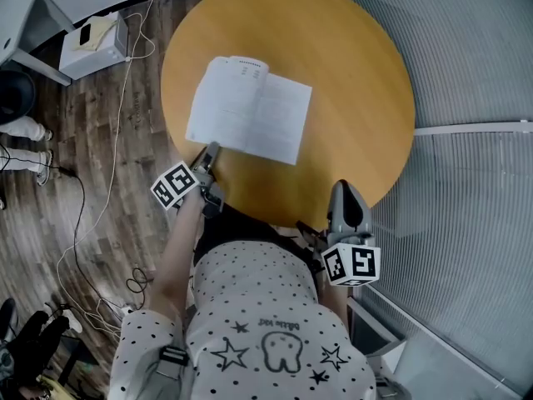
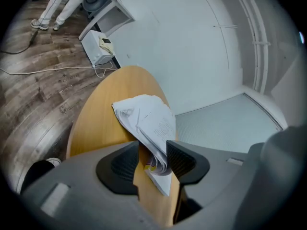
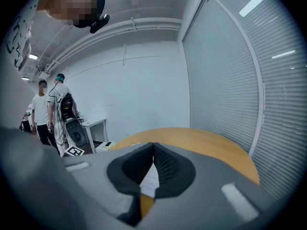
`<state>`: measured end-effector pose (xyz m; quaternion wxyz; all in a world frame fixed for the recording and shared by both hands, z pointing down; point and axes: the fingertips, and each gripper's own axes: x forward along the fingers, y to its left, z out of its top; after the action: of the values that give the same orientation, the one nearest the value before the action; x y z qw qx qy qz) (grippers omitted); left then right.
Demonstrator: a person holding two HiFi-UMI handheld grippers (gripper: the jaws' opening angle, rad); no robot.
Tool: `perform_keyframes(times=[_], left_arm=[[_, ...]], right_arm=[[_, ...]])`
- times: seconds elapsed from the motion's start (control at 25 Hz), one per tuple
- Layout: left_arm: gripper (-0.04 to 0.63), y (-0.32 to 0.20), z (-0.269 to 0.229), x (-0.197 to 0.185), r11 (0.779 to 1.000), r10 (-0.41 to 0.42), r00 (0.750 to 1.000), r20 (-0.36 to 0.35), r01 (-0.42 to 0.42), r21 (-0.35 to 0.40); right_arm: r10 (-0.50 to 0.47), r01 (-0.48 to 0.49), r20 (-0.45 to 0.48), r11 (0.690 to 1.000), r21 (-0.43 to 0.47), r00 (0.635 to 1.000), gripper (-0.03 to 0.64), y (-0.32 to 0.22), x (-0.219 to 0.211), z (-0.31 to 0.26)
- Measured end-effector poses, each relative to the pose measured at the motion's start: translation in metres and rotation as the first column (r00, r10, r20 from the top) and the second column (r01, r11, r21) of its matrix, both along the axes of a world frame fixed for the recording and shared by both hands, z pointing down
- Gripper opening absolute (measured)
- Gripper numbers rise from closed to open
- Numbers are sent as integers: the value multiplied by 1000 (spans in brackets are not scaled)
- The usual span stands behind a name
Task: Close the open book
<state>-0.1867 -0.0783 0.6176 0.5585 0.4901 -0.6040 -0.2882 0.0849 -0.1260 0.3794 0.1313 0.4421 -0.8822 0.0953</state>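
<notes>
The open book [image 1: 250,109] is lying on the round wooden bench [image 1: 358,73], toward 9 o'clock of its centre. The left gripper [image 1: 209,152] is straddling the book's 7 o'clock corner with jaws spread. The right gripper [image 1: 345,192] is hovering at the bench's 5 o'clock edge, jaws pressed together.

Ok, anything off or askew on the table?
Only the book: it lies open, skewed on the table, and its near corner pages curl up loosely between the open left tongs. Nothing looks spilled or torn.
</notes>
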Motion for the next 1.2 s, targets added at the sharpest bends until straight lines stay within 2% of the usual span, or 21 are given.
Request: perform_keyframes(times=[0.32,0.48,0.76,0.84,1.0,1.12,1.2], left_arm=[[183,-9,23,-6,999,-42,999,-30,42,-8],[183,-11,29,2,998,-58,994,-92,59,2],[182,-18,27,-14,989,-135,986,-95,140,47],[181,-20,27,-19,991,-126,991,-55,128,39],[181,-20,20,-26,998,-57,995,86,55,28],[181,-22,14,-23,999,33,970,242,-34,2],[181,-23,10,-23,999,32,966,257,-35,5]], right_arm=[[18,-18,-6,1000,-5,1000,3,2,7,8],[21,-21,-6,1000,-12,1000,4,1,11,12],[5,-5,-7,1000,-14,1000,5,2,1,13],[3,-3,-5,1000,-16,1000,4,2,-3,13],[7,-7,-9,1000,-14,1000,5,5,-5,11],[16,-16,-11,1000,-14,1000,4,5,-1,12],[22,-23,-10,1000,-14,1000,4,5,0,12]])
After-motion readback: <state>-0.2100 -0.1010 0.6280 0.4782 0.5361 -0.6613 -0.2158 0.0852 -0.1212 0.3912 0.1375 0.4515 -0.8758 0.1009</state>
